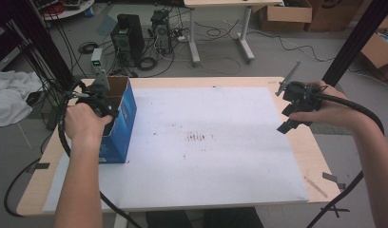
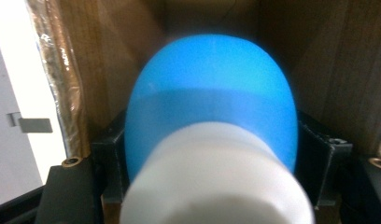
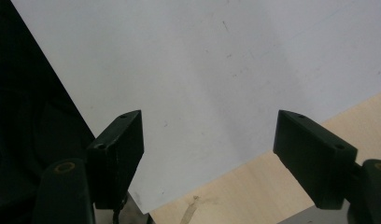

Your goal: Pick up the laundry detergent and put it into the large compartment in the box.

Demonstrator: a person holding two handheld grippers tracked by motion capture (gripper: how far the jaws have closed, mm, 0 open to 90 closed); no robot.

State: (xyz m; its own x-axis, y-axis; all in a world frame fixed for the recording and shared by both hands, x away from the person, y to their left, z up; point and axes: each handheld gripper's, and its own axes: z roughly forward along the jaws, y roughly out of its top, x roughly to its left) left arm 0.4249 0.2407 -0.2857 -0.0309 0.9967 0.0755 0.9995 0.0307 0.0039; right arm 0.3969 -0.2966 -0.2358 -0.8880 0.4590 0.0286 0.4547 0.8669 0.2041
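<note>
1. At the left edge of the table (image 1: 277,83), an open blue cardboard box (image 1: 123,123) is seen standing upright on the white sheet (image 1: 206,156) that covers most of the tabletop.
2. The left gripper (image 1: 99,102) is held by the left hand (image 1: 82,124) at the box's open top and is pointed down into it.
3. In the left gripper view, a blue rounded object with a white cap (image 2: 212,116) is found between the two black jaws, surrounded by the brown inner walls of the box (image 2: 347,70).
4. The object's white end is turned toward the camera, and the blue end points deeper into the box.
5. The jaws are set close on both sides of the blue body; whether the pads press on it cannot be told, since the contact is hidden by the object itself and the picture is blurred.
6. At the far right of the table, the right gripper (image 1: 289,118) is held in the right hand (image 1: 325,111) above the right edge of the sheet, well apart from the box.
7. In the right gripper view, its jaws are seen spread wide with nothing between them, over the white sheet (image 3: 202,70) and a strip of bare wood (image 3: 254,186).
8. On the floor beyond the table, computer towers (image 1: 128,38) and cardboard boxes (image 1: 285,14) are seen.
</note>
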